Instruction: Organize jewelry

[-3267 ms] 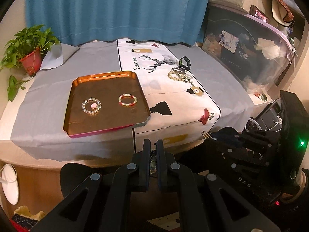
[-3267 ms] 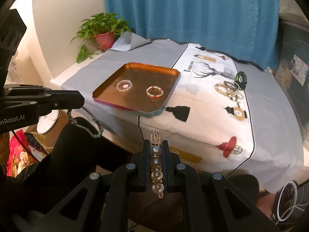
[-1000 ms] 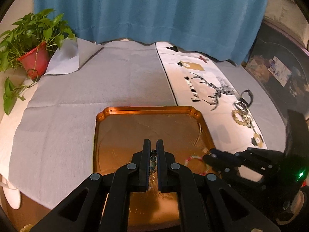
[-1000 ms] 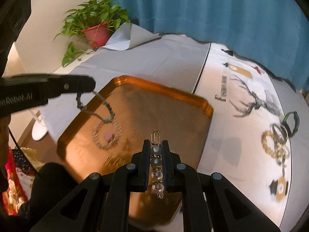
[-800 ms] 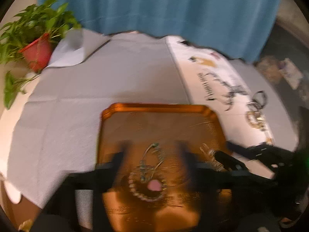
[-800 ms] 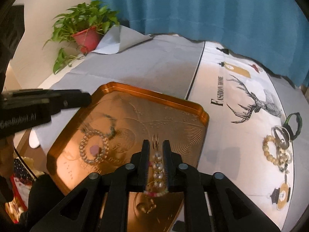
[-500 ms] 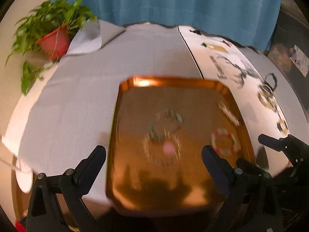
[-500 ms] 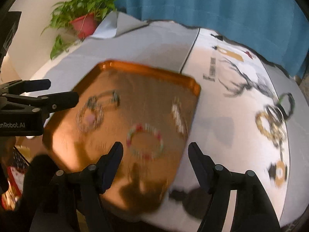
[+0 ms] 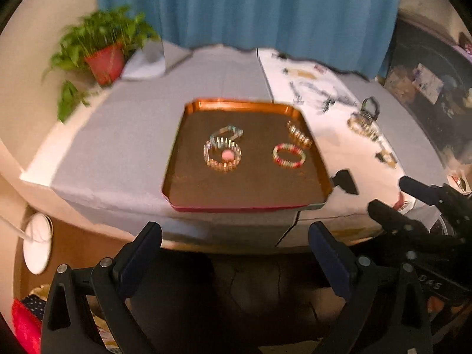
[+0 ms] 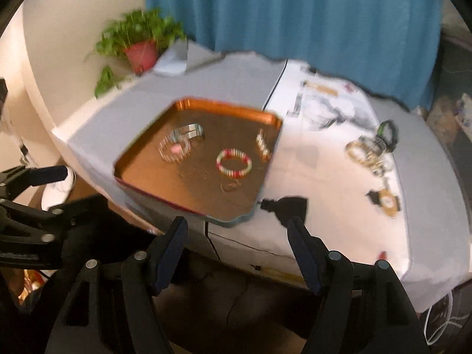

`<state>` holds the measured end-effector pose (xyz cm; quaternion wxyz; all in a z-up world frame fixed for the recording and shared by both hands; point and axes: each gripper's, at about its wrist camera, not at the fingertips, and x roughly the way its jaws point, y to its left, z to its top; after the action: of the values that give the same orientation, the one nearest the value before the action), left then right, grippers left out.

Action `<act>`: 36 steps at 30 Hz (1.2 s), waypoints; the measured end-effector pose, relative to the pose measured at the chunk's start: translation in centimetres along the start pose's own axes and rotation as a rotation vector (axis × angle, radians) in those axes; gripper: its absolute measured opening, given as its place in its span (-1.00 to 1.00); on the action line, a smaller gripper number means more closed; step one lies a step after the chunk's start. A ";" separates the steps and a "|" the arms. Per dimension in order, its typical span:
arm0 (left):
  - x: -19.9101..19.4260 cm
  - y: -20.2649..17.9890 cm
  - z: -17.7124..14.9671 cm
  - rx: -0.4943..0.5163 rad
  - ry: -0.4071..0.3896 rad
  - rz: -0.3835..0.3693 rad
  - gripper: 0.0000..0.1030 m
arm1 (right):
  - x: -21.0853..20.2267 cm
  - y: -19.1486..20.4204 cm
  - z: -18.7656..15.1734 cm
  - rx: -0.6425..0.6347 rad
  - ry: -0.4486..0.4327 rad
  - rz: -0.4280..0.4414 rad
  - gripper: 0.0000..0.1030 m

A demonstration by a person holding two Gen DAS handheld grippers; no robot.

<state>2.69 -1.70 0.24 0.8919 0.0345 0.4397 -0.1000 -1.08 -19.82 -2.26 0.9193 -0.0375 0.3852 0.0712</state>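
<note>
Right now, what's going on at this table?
A person is sorting jewelry into a copper tray with handheld tongs. Both the left tongs and right tongs have just opened and hold nothing, in front of the table edge. The tray holds four pieces: a teal bead strand, a pearl bracelet, a red beaded bracelet and a pearl clip. More jewelry waits on the white cloth.

Your left claw (image 9: 234,237) and right claw (image 10: 236,233) both angle downward, each with jaws spread wide apart and nothing held between them.
</note>
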 end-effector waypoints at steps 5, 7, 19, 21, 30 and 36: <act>-3.2 -0.7 -2.1 -0.027 -0.075 -0.032 0.91 | -3.3 0.3 -1.6 -0.009 -0.027 -0.034 0.43; -3.8 -1.0 -2.6 -0.015 -0.075 -0.036 0.91 | -4.2 0.5 -2.5 0.000 -0.032 -0.035 0.43; -6.1 -1.9 -4.2 -0.006 -0.095 -0.028 0.91 | -6.4 0.9 -5.2 0.010 -0.028 -0.027 0.44; -6.2 -2.2 -4.4 0.002 -0.093 -0.024 0.91 | -6.5 0.7 -5.3 0.015 -0.028 -0.027 0.44; -6.5 -3.2 -4.4 0.024 -0.093 -0.017 0.91 | -6.5 0.1 -5.8 0.025 -0.016 -0.024 0.44; -6.1 -3.6 -4.2 0.031 -0.081 -0.012 0.91 | -6.1 -0.6 -5.9 0.044 -0.012 -0.030 0.44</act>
<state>-4.95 -3.67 2.64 0.9077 0.0415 0.4018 -0.1132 -9.35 -21.79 -2.02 0.9232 -0.0225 0.3805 0.0489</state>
